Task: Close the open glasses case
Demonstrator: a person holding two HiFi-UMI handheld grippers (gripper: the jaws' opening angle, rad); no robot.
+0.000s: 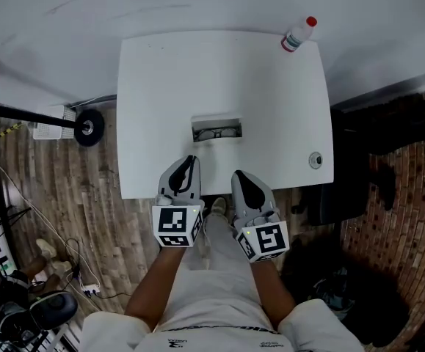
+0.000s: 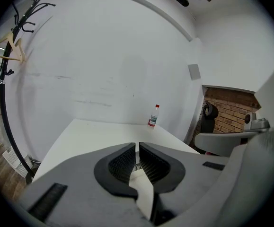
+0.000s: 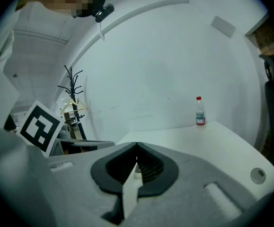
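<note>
The open glasses case [image 1: 216,129] lies in the middle of the white table [image 1: 153,86], its lid raised and dark glasses inside. My left gripper [image 1: 190,160] hovers at the table's near edge, just short of the case and slightly left of it. My right gripper [image 1: 240,175] is beside it, slightly right of the case. In the left gripper view the jaws of the left gripper [image 2: 137,150] are shut with nothing between them. The right gripper [image 3: 136,159] is likewise shut and empty. Both gripper views have the case hidden behind the jaws.
A small plastic bottle [image 1: 299,34] with a red cap stands at the table's far right corner, also seen as the bottle [image 2: 153,116] and the bottle [image 3: 200,111]. A small round object [image 1: 315,160] lies near the right edge. A black chair [image 1: 344,189] stands right of the table.
</note>
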